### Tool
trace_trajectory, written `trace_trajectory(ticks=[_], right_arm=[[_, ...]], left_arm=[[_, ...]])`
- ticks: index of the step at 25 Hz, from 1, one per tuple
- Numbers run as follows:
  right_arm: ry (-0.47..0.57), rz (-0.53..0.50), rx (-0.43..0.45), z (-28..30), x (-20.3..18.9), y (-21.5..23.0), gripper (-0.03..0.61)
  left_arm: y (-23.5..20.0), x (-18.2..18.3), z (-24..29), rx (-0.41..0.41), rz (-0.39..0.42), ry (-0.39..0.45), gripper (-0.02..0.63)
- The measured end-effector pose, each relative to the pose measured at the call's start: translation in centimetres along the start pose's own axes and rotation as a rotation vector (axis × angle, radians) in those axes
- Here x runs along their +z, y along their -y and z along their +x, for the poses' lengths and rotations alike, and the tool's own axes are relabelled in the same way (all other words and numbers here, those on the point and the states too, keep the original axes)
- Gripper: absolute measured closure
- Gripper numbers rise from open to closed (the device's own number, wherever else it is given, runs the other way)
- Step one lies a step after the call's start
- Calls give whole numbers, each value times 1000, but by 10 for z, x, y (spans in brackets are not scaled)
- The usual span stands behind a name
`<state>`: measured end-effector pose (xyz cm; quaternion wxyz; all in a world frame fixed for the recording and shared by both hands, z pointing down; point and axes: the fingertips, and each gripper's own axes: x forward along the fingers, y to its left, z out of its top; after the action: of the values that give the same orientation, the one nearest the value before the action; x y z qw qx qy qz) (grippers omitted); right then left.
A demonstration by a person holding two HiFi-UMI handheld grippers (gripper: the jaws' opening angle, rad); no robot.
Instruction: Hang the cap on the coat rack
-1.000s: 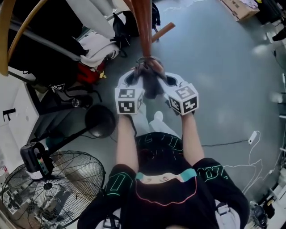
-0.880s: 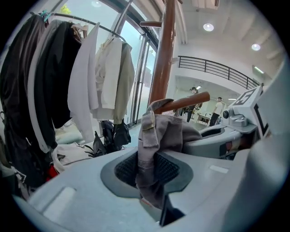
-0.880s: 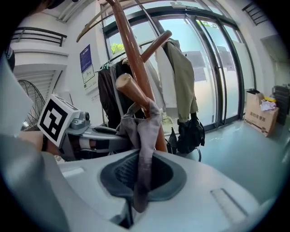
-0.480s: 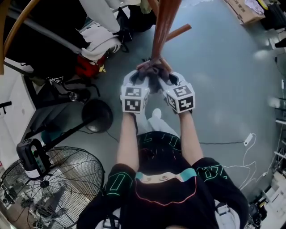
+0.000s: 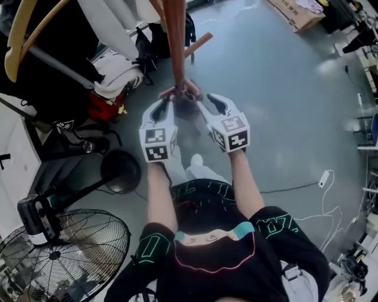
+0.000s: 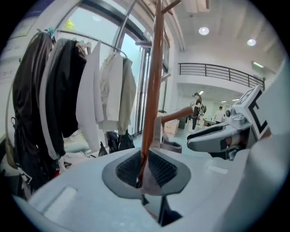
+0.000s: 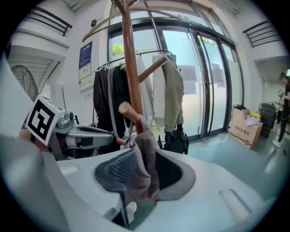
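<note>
The coat rack's brown pole (image 5: 175,41) rises just ahead of both grippers, with a short peg (image 7: 129,111) sticking out of it. The dark grey cap (image 5: 188,109) hangs bunched at that peg, between the two grippers. My left gripper (image 5: 162,112) is closing, and its pads pinch a fold of cap fabric (image 6: 152,181) in front of the pole (image 6: 154,81). My right gripper (image 5: 212,109) is opening. The cap cloth (image 7: 145,167) still drapes between its jaws against the left pad, with a gap on the right side.
A clothes rail with hanging garments (image 5: 112,35) stands to the left, bags heaped on the floor under it. A standing fan (image 5: 59,259) and a black round base (image 5: 121,171) are at lower left. A cardboard box (image 5: 295,12) sits far right, and a cable (image 5: 322,180) lies on the floor.
The head view has swung, so pole and grippers sit a little further left. Both grippers stay at the pole with the cap between them.
</note>
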<state>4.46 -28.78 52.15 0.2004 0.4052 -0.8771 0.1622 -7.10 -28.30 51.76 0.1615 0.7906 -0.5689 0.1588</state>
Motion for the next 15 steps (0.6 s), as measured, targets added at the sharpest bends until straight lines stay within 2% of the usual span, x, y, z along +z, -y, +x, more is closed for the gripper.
trace_trajectory(ticks=[1, 5, 10, 15], right_arm=[[36, -5, -10, -9, 10, 4, 458], [211, -24, -81, -53, 56, 29, 569], [388, -48, -163, -106, 109, 55, 575], [497, -78, -295, -162, 148, 84, 575]], left_arm=[[5, 17, -6, 6, 13, 48, 581], [32, 81, -19, -18, 62, 209, 603], [60, 151, -31, -7, 101, 345, 603], [94, 195, -32, -23, 89, 415, 603]])
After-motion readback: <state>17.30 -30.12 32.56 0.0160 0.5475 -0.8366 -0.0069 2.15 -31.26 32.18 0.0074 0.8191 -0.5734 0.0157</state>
